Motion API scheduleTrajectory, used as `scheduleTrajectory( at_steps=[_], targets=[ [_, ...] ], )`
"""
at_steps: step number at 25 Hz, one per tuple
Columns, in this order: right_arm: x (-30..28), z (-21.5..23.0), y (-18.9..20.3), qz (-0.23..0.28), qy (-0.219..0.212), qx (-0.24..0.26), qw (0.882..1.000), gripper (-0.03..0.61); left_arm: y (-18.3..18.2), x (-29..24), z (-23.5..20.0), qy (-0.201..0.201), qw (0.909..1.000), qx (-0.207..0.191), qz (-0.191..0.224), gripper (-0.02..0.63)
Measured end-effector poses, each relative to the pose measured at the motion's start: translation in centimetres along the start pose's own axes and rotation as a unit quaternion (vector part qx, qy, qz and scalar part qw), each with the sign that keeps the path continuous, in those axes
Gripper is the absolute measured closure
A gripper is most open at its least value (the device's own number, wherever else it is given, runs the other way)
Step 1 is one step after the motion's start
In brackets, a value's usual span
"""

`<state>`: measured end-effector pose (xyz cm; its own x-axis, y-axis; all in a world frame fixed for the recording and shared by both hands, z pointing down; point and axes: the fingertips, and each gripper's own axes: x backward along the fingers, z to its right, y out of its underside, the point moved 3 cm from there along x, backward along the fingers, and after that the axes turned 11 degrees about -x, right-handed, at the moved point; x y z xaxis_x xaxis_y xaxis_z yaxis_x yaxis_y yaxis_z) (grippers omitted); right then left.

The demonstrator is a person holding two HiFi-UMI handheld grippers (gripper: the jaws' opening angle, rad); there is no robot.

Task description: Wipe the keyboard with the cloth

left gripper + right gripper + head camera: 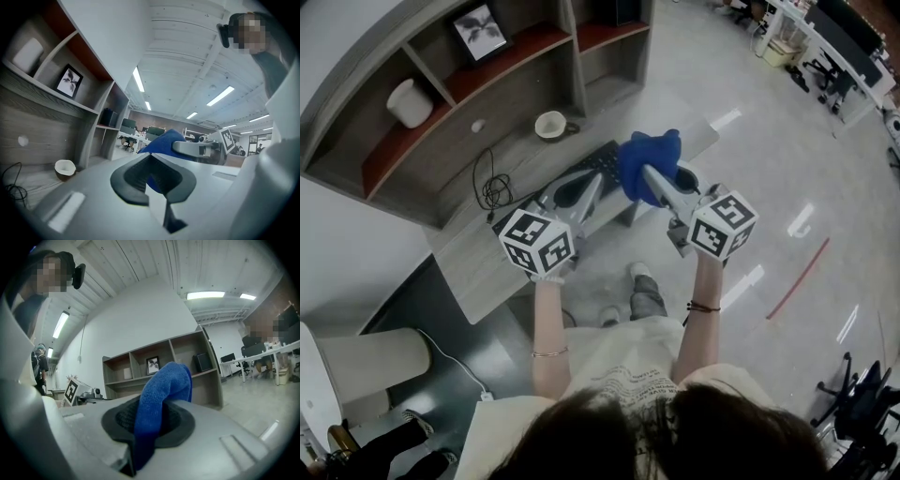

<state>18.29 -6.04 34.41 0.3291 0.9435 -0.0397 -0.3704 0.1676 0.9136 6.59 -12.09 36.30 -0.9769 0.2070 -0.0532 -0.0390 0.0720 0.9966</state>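
Since wiping looks not yet begun, the right gripper [652,178] is held above the desk [487,267], its jaws pinching the blue cloth [649,152] over the keyboard [602,161]. The left gripper [581,183] hovers beside it, jaws together on nothing. Near the desk's back edge, the cup [550,124] looks empty.

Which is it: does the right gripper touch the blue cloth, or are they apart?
Touching. The right gripper has its jaws closed on the blue cloth; the right gripper view shows it pinched between them.

Cup [550,124], cable [491,186] near keyboard [598,161]
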Motion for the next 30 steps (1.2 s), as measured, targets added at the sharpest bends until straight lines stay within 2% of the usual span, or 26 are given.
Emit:
scheduleTrajectory(
  at_steps=[14, 30],
  targets=[
    [-4.3, 7.7, -1.6, -0.050, -0.043, -0.014, 0.998, 0.520, 1.1, -6.2, -3.3, -0.053, 0.9983, 0.022, -0.010, 0.612],
    [-7.8, 11.9, -2.3, -0.101, -0.109, -0.022, 0.989, 0.520, 2.6, -9.5, -5.3, -0.121, 0.9911, 0.050, -0.025, 0.612]
  ],
)
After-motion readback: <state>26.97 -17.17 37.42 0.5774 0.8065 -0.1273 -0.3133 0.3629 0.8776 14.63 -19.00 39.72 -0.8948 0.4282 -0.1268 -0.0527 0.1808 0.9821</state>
